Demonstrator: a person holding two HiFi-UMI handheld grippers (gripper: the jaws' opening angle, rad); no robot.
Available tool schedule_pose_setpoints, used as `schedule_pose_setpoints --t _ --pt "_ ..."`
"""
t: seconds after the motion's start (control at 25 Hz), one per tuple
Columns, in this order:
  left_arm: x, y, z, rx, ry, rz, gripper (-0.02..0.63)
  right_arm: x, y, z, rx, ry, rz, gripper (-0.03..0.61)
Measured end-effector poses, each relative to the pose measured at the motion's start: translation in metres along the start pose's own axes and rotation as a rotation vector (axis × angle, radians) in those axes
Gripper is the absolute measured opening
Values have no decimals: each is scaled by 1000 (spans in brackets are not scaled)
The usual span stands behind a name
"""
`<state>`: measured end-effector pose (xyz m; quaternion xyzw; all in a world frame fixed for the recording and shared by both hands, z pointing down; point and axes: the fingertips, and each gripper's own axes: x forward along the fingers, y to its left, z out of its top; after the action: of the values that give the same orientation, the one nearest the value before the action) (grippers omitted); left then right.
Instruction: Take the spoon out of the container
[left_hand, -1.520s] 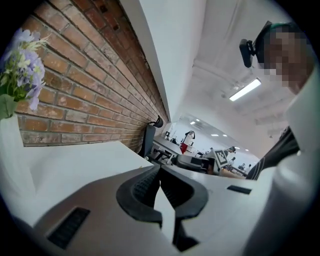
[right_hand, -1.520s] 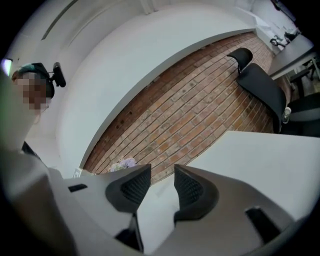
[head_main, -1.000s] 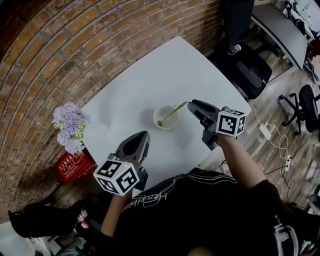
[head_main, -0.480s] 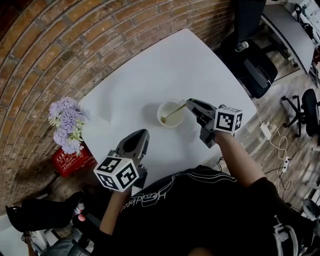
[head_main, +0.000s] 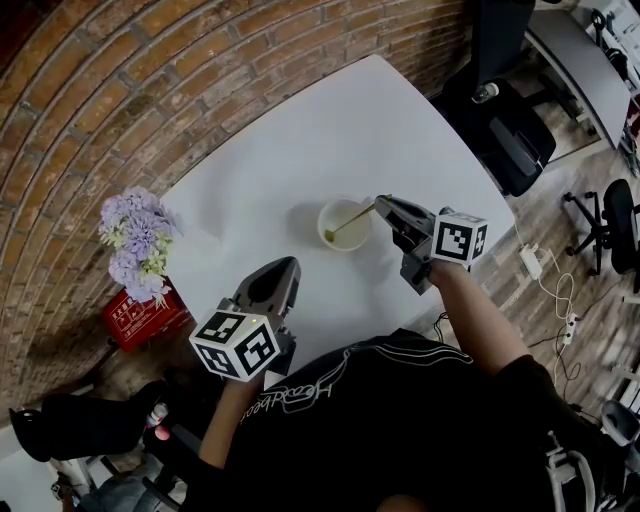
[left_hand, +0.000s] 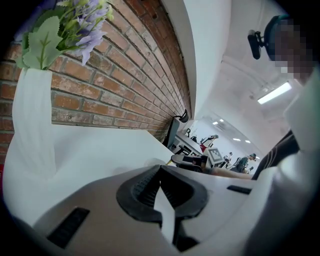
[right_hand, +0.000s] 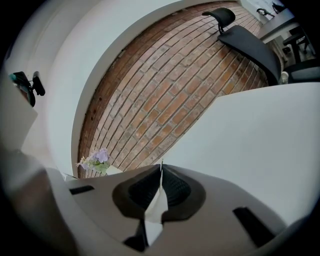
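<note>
A small white container (head_main: 344, 241) stands near the middle of the white table (head_main: 300, 140). A thin greenish spoon (head_main: 350, 220) leans in it, its handle pointing right. My right gripper (head_main: 380, 202) sits at the handle's end, and its jaws are closing on it. In the right gripper view the jaws meet, and a thin sliver of the spoon (right_hand: 161, 163) pokes out at the right gripper's (right_hand: 160, 169) tips. My left gripper (head_main: 287, 265) hovers over the table's near edge, to the left of the container. In its own view the left gripper (left_hand: 159, 168) is shut on nothing.
A white vase of purple flowers (head_main: 135, 245) stands at the table's left corner by the brick wall. On the floor are a red box (head_main: 140, 322), a black office chair (head_main: 505, 125) at upper right, and a power strip with cables (head_main: 535, 262).
The right gripper's jaws have closed round the end of the spoon handle at the container's right rim. The left gripper has stayed where it was.
</note>
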<state>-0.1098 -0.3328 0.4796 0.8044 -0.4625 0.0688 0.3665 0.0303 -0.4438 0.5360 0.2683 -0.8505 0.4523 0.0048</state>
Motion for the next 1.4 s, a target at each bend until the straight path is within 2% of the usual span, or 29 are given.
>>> schedule_pose_setpoints --t 0.28,0.52,0.68,1.04,1.4 --pt "-6 -4 -2 6 -4 -2 5 -5 6 3 10 -37 -4 0" --pt "-19 -12 -2 20 -11 -4 5 -14 18 7 -25 -73 -17 -2" --pt "-37 -21 -4 44 -24 -11 5 -26 39 9 -89 -112 -32 -2" --pt "-92 -39 7 103 -103 -35 5 -68 99 14 -154 -238 -45 -2" --pt "-139 -68 4 137 -164 -88 5 -108 172 -6 -215 -315 0 -2"
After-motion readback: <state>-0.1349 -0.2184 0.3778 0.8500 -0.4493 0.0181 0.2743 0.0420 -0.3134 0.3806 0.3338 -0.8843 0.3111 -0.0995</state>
